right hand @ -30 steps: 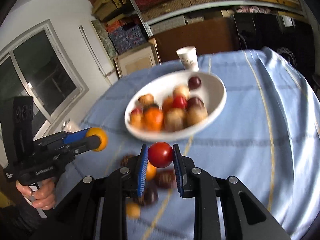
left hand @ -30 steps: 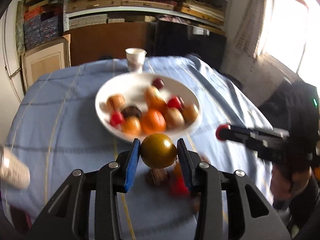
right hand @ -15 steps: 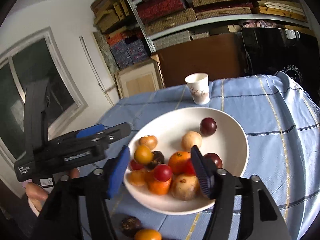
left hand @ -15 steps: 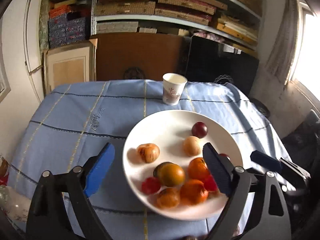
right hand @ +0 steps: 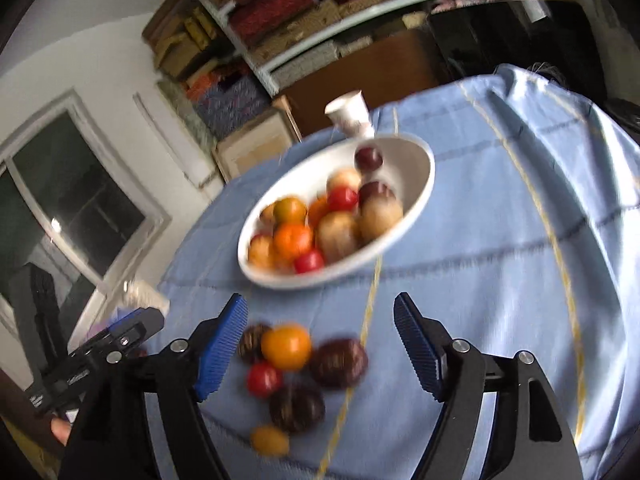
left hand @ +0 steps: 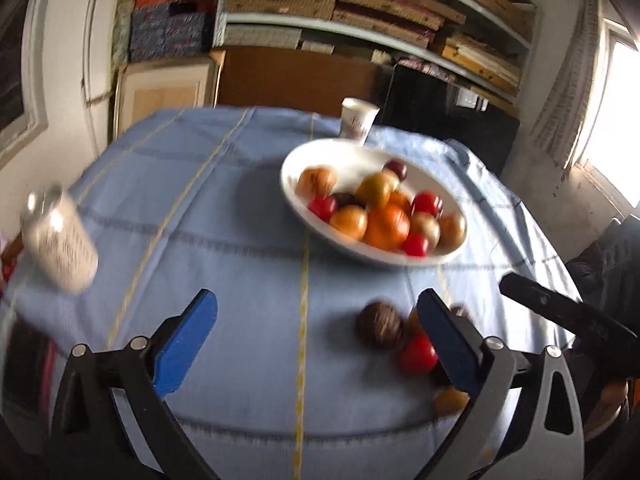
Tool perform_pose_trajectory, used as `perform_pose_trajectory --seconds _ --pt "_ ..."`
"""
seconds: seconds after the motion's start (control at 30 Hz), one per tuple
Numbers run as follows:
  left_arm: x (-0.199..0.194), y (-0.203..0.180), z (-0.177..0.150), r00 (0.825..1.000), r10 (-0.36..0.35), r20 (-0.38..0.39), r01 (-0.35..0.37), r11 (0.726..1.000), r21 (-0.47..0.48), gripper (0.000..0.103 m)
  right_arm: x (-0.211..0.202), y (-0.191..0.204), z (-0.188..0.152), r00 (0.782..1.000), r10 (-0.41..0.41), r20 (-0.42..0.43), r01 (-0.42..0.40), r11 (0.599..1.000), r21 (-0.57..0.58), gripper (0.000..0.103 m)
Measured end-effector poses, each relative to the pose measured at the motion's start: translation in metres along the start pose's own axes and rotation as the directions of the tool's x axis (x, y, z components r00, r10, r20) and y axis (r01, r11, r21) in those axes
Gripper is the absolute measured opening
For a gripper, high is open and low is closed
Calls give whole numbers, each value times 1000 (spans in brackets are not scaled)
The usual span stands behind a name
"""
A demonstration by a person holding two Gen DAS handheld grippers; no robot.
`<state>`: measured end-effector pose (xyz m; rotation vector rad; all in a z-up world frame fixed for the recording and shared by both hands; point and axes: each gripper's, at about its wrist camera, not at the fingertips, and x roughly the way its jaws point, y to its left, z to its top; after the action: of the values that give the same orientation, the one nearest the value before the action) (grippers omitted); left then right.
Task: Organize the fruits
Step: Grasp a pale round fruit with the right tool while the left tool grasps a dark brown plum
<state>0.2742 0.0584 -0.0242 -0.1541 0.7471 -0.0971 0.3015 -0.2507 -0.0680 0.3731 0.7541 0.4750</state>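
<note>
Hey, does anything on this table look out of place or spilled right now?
Yes. A cluster of loose fruits lies on the blue tablecloth, in front of the white bowl that holds the rest. Nothing looks spilled or damaged; the paper cup stands upright behind the bowl.

**Cloth, glaze and plastic**

The counter [left hand: 240,240] wears a matt, woven blue cloth with thin yellow and dark stripes. On it, the white bowl [right hand: 420,184] looks glazed and smooth, shining softly along its rim. The fruits in the bowl [left hand: 384,220] have glossy skins; the dark loose fruit [right hand: 338,362] nearer looks dull and streaked. The far cup [left hand: 358,122] seems matt paper. Each hand-held gripper has matt black plastic arms, bright metal screws and blue pads [right hand: 222,346] with a ribbed, rubbery look. Behind, shelves [left hand: 360,36] hold rough woven and wooden-looking boxes.
</note>
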Motion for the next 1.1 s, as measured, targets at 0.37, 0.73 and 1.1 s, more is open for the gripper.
perform_pose_trajectory --seconds 0.37,0.73,1.1 --pt "-8 4 -11 992 118 45 -119 993 20 98 -1 60 -52 982 -137 -127 90 942 -323 43" --pt "-6 13 -7 995 101 18 -101 995 -26 98 -1 72 -75 970 -88 -226 9 945 -326 32" --pt "-7 8 -8 994 110 26 -110 994 -6 98 6 69 -74 973 -63 -221 0 962 -271 34"
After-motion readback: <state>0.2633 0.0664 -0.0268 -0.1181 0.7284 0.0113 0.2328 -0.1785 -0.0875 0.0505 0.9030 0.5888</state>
